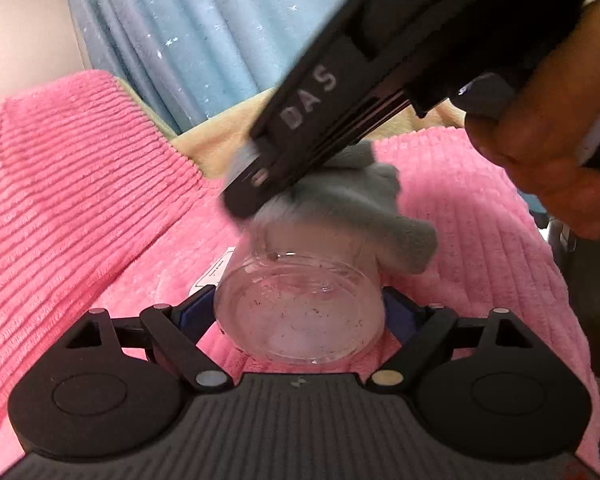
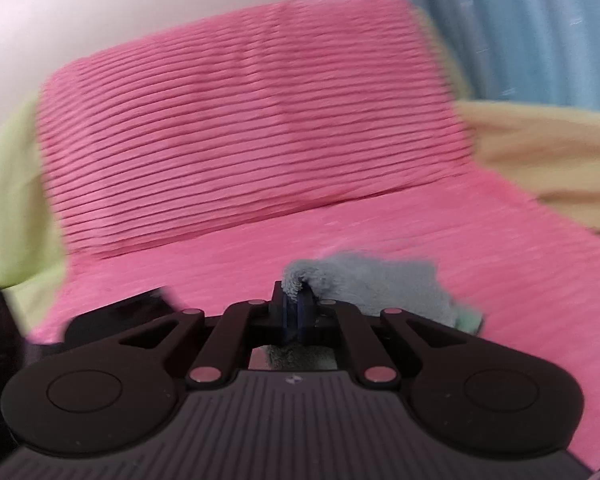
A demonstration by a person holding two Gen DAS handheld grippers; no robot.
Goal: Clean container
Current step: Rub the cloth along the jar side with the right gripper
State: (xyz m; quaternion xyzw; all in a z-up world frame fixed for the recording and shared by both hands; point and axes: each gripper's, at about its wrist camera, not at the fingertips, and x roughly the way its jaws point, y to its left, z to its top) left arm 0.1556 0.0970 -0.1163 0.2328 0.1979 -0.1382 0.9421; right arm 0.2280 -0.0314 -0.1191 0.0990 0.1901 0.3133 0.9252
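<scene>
Clear container point(image 1: 300, 312) lies on its side, base near, mouth pointing far, clamped in left gripper point(image 1: 300, 308). Right gripper point(image 2: 294, 312), marked "DAS", pinches grey cloth point(image 2: 364, 284) w/ jaws nearly closed.

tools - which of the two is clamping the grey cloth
The right tool: its fingers are pinched shut on the grey cloth. The left tool grips the clear glass container instead.

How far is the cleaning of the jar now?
Done: left hand-held gripper holds the jar; right hand-held gripper pinches the grey cloth. In hand: cloth at the jar's far end. Left: dark specks on the glass.
</scene>
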